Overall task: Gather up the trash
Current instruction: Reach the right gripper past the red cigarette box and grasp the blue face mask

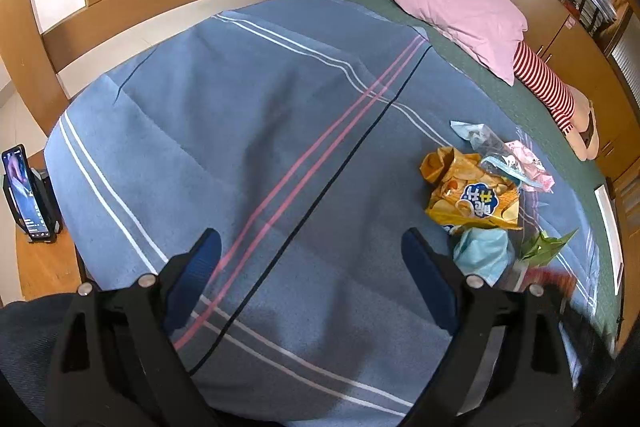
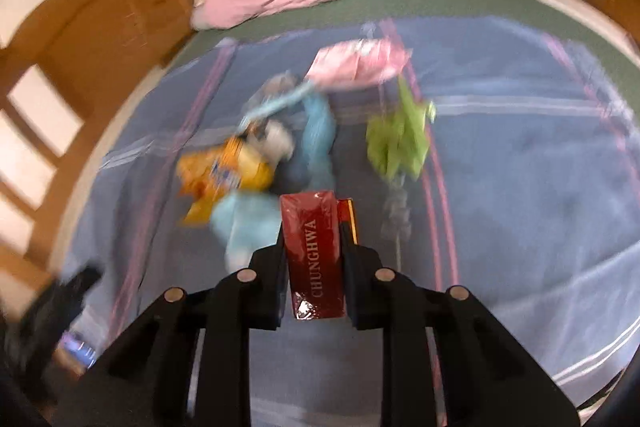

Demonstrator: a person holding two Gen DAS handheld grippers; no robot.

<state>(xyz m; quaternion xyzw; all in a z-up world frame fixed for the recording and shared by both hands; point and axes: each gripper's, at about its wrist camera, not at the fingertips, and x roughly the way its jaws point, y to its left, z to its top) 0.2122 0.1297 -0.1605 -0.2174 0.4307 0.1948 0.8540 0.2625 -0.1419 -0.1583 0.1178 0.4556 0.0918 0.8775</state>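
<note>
right gripper is clamped on the red cigarette pack, sitting dead center; left gripper hangs wide open, empty; I'd keep that squeeze steady, since the chip bag at 2 o'clock on the blanket probably goes next

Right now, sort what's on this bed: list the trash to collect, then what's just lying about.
Trash:
- red cigarette box, clamped in the right hand-held gripper
- yellow chip bag
- pink wrapper
- green wrapper
- light blue wad

Lying about:
- pink pillow
- striped blanket
- phone on stand
</note>
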